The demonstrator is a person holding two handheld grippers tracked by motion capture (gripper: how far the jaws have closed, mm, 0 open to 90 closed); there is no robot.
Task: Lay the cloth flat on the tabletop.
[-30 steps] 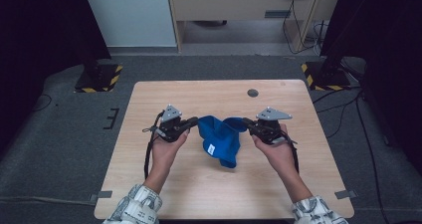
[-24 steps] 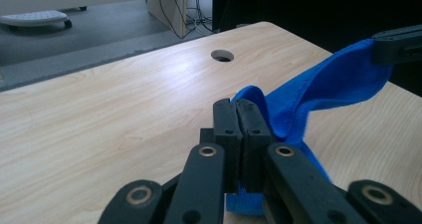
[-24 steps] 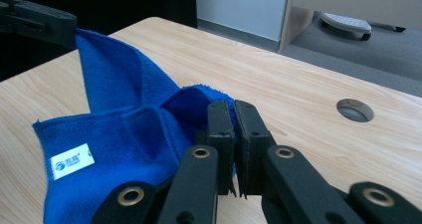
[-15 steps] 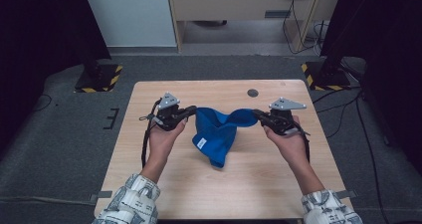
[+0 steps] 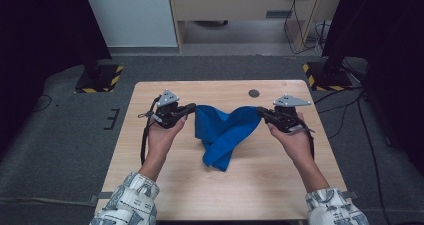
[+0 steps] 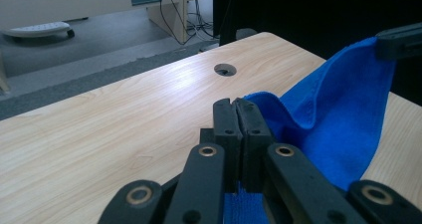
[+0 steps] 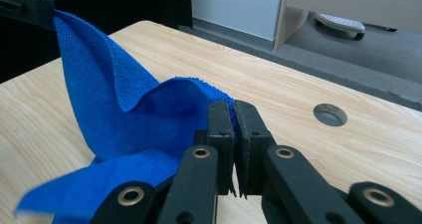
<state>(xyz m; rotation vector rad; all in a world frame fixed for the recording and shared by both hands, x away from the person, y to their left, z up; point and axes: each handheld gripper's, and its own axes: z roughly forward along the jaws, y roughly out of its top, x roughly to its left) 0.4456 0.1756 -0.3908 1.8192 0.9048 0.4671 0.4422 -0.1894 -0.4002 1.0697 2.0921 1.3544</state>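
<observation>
A blue cloth (image 5: pixel 225 132) hangs over the wooden table (image 5: pixel 280 195), stretched between both grippers with its middle sagging down onto the tabletop. My left gripper (image 5: pixel 191 108) is shut on the cloth's left corner. My right gripper (image 5: pixel 260 112) is shut on its right corner. In the left gripper view the jaws pinch the blue cloth (image 6: pixel 328 119) at its edge, and the other gripper (image 6: pixel 398 39) holds the far corner at top right. In the right gripper view the shut jaws grip the blue cloth (image 7: pixel 129 114), and the other gripper (image 7: pixel 25 4) holds its far corner at top left.
A round cable hole (image 5: pixel 254 93) lies in the table near its far edge. Beyond the table are grey carpet, a white panel (image 5: pixel 130 15), a wooden cabinet (image 5: pixel 235 2) and black stands with striped bases (image 5: pixel 320 77).
Both hands have lifted and drawn apart, the right one moving further right. The cloth went from a bunched heap between them to a stretched, sagging band.
</observation>
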